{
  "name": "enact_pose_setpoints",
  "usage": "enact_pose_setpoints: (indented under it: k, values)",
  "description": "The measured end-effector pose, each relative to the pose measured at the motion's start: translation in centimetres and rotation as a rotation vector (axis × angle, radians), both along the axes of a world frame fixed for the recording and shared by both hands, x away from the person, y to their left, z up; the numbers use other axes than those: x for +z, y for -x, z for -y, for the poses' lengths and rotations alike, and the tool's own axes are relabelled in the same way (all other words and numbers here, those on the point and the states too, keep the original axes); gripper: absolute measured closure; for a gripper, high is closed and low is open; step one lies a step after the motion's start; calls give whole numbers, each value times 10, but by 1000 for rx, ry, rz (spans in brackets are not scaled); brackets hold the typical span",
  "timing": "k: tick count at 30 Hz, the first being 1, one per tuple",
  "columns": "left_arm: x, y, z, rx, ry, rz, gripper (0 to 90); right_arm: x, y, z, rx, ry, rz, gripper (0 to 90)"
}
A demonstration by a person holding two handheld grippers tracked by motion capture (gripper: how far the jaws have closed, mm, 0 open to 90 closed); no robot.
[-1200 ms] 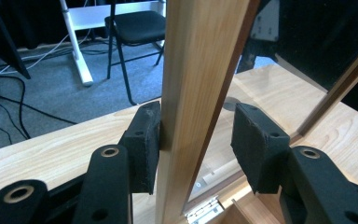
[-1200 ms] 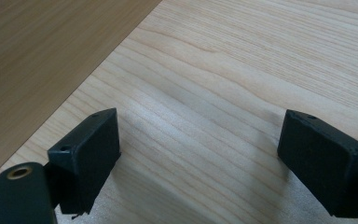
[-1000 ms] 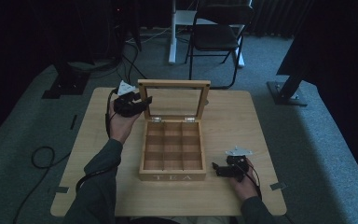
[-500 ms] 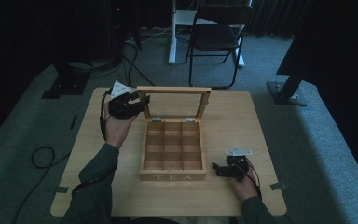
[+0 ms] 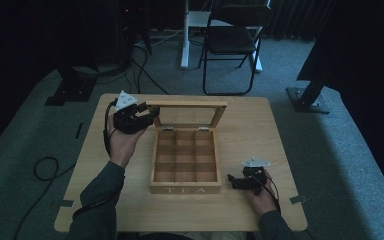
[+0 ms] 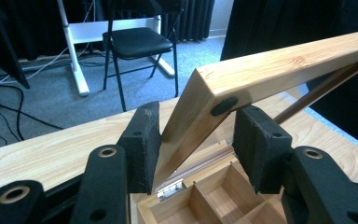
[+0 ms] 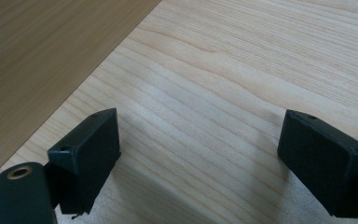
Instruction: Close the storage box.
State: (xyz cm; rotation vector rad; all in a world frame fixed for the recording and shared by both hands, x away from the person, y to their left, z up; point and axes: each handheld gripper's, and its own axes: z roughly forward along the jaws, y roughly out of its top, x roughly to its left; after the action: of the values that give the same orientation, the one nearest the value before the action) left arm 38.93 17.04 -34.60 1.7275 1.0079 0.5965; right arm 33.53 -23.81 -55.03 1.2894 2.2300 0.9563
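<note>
A: From the high view, where does the box (image 5: 185, 162) stand, and which gripper is on it?

B: It sits mid-table (image 5: 260, 130), open, nine empty cells showing. The lid (image 5: 187, 113) stands up from the box's far edge. The left gripper (image 5: 147, 113) is at the lid's left corner; the right gripper (image 5: 231, 180) lies just right of the box's front corner, touching nothing.

A: And the left gripper view?

B: The lid's corner (image 6: 205, 100) runs between the jaws, its frame slanting up to the right. The jaws look part-closed around it, one pad (image 6: 144, 140) against the wood, the other with a small gap. The box cells lie below.

A: The right gripper view?

B: Jaws spread wide over bare table (image 7: 242, 70), with the box wall (image 7: 37, 51) at the upper left.

A: What does the next move turn on?

B: Likely the lid's long edge, lying across the left gripper, which is nearer. A chair (image 5: 232, 42) stands beyond the box on grey carpet in a dim room
</note>
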Motion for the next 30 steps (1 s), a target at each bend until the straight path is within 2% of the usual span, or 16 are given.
enact_pose_setpoints:
  k: [11,19,30]
  values:
    - [-6,13,0,5,14,-8,516,0,0,0,-1,0,-1,124]
    - [-8,21,1,12,-14,5,540,0,0,0,0,0,-1,124]
    - [-15,31,1,16,7,-5,535,0,0,0,-2,-2,-3,124]
